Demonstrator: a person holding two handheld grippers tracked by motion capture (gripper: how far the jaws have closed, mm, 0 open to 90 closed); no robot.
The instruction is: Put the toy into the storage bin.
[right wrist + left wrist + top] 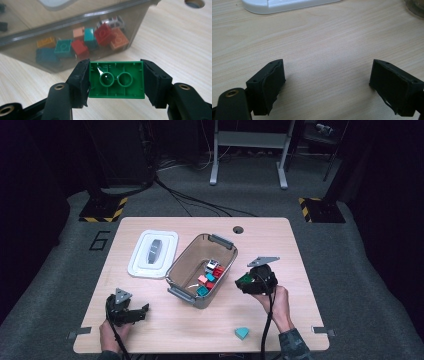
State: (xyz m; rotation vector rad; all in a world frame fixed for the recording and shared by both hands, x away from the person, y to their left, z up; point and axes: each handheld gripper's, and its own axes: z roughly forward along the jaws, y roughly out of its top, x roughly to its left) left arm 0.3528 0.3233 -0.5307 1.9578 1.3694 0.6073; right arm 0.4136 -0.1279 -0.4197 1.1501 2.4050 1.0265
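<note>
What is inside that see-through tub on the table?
The tub holds a loose pile of toy bricks: red, teal, salmon, an orange one and a black-and-white striped piece. Whatever lies beneath the pile is covered.

Lab: hazard-striped stand bases (pixel 103 209), floor cables (pixel 200 202), carpeted floor (pixel 65 255)

Left gripper (pixel 327 82) black jaws spread wide, nothing between, over pale wood-grain table (pixel 324 42), white plastic lid (pixel 284 4) at far edge
</note>
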